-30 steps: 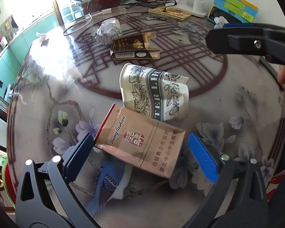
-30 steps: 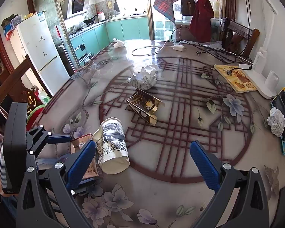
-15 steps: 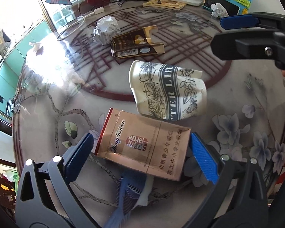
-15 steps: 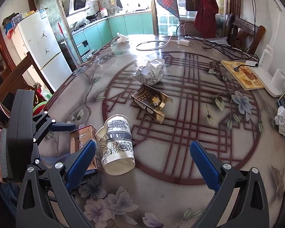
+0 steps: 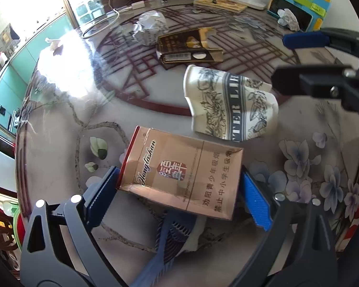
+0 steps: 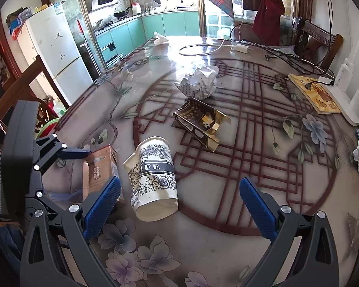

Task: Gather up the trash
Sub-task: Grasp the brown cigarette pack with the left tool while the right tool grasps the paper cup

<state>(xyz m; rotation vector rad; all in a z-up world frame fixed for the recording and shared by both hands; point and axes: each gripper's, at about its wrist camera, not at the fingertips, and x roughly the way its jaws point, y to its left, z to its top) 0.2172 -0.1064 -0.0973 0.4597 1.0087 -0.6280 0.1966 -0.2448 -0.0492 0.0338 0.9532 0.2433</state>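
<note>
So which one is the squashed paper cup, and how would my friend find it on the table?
Start at the big round table with the dark red lattice circle. On that circle's near rim lies the paper cup, tipped on its side and crushed. Unlike the tan cigarette box beside it or the crumpled paper ball farther back, it is white with black flowers and a dark lettered band.

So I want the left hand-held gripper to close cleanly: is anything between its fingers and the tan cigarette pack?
Nothing visible. The left hand-held gripper is open, with the flattened tan cardboard cigarette pack lying directly between its blue pads. The crushed white paper cup lies beyond the pack, outside the gap.
</note>
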